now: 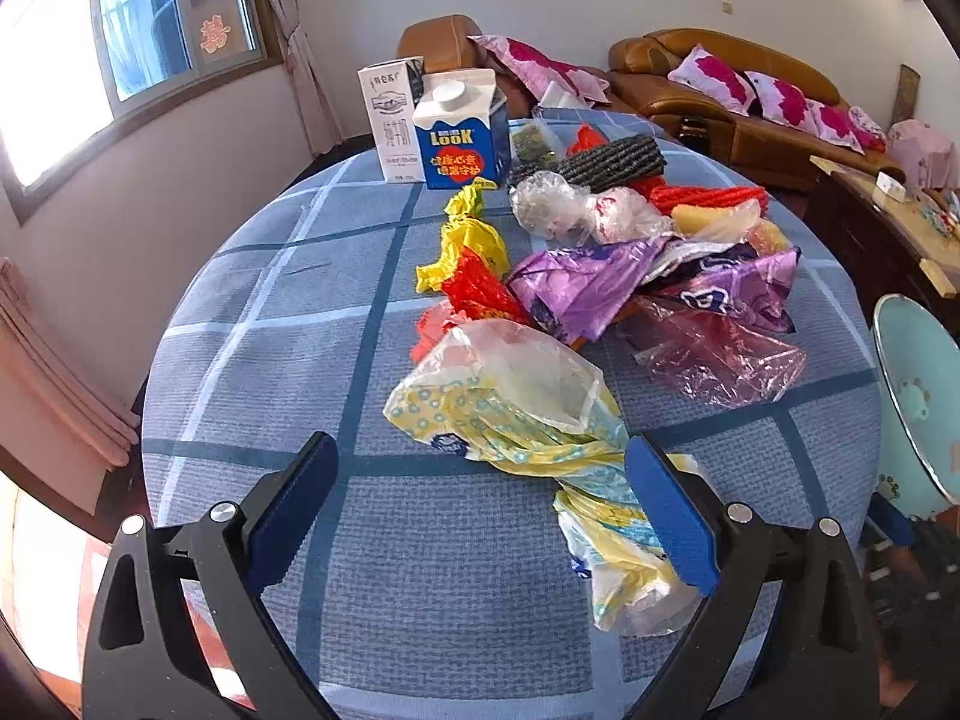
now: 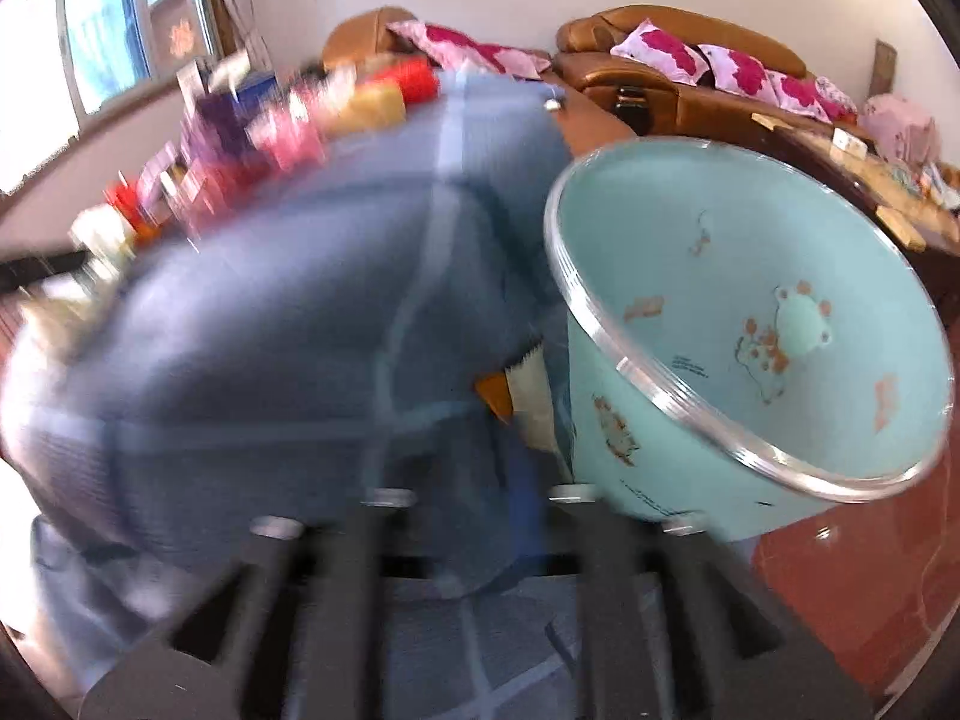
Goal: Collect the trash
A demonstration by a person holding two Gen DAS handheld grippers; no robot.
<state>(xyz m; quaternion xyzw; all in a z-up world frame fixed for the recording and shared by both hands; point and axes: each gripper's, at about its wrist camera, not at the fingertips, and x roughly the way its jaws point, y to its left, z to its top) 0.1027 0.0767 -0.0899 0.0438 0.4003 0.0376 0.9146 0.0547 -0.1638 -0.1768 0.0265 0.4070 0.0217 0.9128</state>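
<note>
**Clerk:** Item one?

**Operator:** My left gripper (image 1: 480,504), jaws wide, nothing held. The yellow-patterned bag (image 1: 516,414) lies at twelve o'clock, its tail brushing my right-hand pad.

**Clerk:** Item two?

**Operator:** My right gripper (image 2: 474,498): blurred, jaws part open, apparently empty. The turquoise bin (image 2: 750,324) stands at two o'clock beside the table (image 2: 270,330).

**Clerk:** Handling?

**Operator:** I'd pinch the bag's bunched middle, lift clear of the cloth, then carry it over the bin's rim.

Checked tablecloth (image 1: 372,540), plastic bags (image 1: 510,396), cartons (image 1: 459,138)
</note>
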